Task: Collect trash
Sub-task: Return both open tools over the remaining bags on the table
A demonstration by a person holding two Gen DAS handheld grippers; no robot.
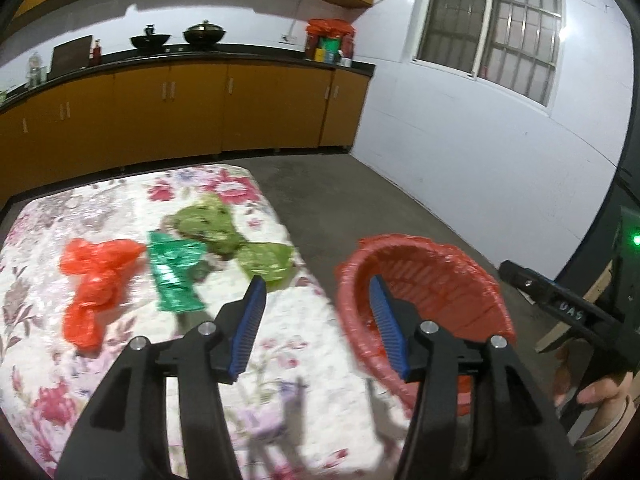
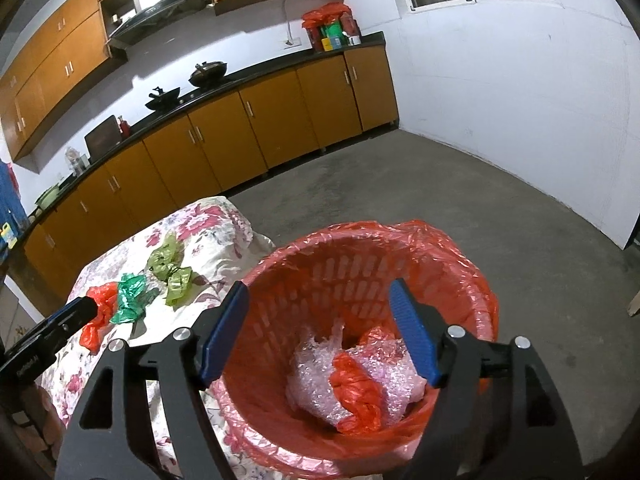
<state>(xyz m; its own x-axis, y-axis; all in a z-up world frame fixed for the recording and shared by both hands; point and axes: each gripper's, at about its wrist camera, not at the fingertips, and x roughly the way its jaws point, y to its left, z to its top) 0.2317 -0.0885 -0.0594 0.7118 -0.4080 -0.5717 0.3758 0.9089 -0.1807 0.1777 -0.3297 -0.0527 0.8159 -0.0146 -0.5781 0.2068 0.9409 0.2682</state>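
A red slotted basket [image 2: 340, 276] lined with a red bag stands beside the floral-cloth table [image 1: 304, 392]. Inside lie crumpled bubble wrap [image 2: 316, 376] and a red plastic bag [image 2: 356, 392]. My right gripper [image 2: 319, 286] hangs open over the basket, nothing between its blue pads. My left gripper [image 1: 316, 284] is open and empty above the table's right edge, the basket [image 1: 432, 280] just to its right. On the cloth lie a red bag [image 1: 96, 276], a dark green wrapper [image 1: 174, 276] and light green bags [image 1: 212, 228].
Orange cabinets [image 1: 172, 116] with a black counter holding woks [image 1: 204, 34] run along the far wall. Bare concrete floor [image 2: 440, 192] lies beyond the basket, bounded by a white wall with a window [image 1: 488, 28]. A hand [image 1: 600, 392] holds the right gripper's handle.
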